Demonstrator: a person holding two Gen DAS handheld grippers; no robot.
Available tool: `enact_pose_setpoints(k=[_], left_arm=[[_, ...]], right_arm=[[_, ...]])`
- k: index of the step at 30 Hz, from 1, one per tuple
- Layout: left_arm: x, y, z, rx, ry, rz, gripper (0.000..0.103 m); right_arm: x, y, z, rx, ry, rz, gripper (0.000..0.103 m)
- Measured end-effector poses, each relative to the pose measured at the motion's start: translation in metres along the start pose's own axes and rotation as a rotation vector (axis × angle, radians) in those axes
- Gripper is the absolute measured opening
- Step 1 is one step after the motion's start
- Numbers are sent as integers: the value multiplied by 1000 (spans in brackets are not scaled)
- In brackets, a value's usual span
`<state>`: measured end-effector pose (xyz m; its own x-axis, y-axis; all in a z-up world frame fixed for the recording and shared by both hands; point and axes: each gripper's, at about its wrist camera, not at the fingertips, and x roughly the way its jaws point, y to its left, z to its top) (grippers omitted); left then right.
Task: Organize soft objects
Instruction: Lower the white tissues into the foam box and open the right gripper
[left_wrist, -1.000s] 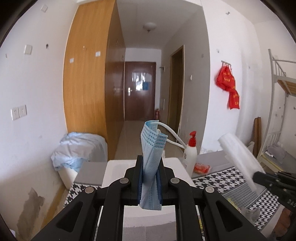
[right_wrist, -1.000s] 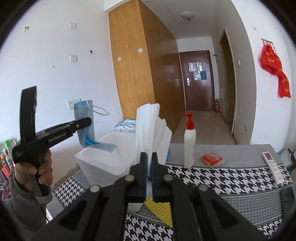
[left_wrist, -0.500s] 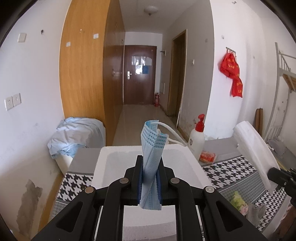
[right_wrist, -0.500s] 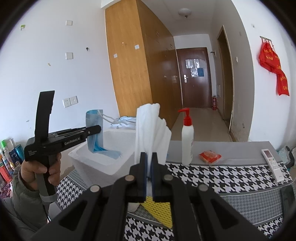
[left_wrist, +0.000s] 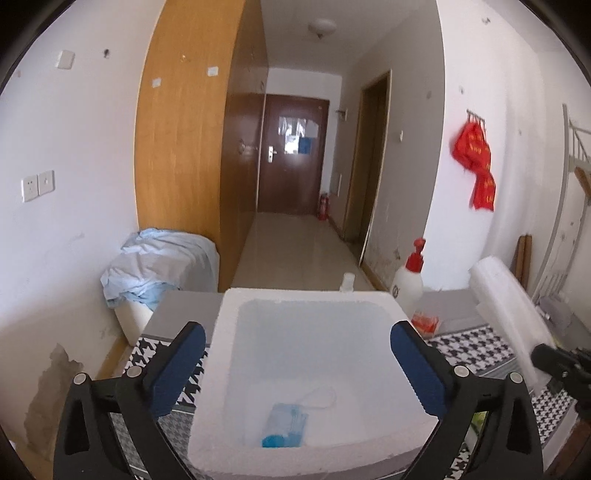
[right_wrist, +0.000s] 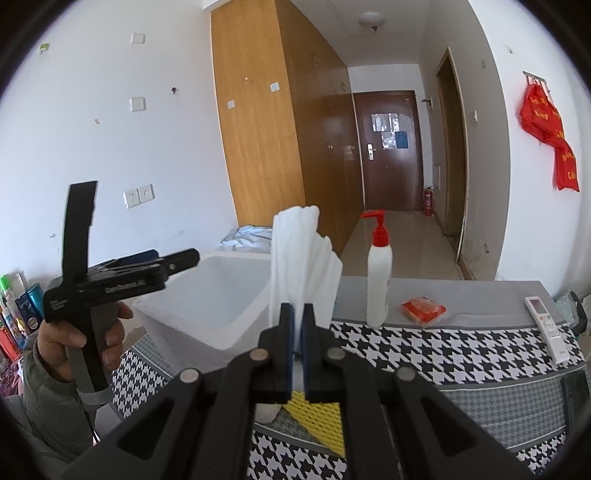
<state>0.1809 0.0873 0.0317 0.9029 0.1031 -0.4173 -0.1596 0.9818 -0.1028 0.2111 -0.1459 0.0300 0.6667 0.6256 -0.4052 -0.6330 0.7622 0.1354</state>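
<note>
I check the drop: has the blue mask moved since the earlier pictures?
Yes. The mask has fallen from the left gripper, now open, down onto the floor of the foam box.

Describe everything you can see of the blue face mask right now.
The blue face mask lies loose on the floor of the white foam box, near the wall closest to the left wrist camera. It looks like thin pleated fabric, crumpled and partly folded, with a white ear loop curling out behind it. Nothing grips it: the left gripper hangs above the box with its jaws wide apart. Only the box floor touches it.
</note>
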Motion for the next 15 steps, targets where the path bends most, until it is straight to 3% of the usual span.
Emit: enact_pose_setpoints(k=[15], left_arm=[[-28,22,-1,-11,-47,43,102]], right_arm=[[17,27,16,-54,6,15,6]])
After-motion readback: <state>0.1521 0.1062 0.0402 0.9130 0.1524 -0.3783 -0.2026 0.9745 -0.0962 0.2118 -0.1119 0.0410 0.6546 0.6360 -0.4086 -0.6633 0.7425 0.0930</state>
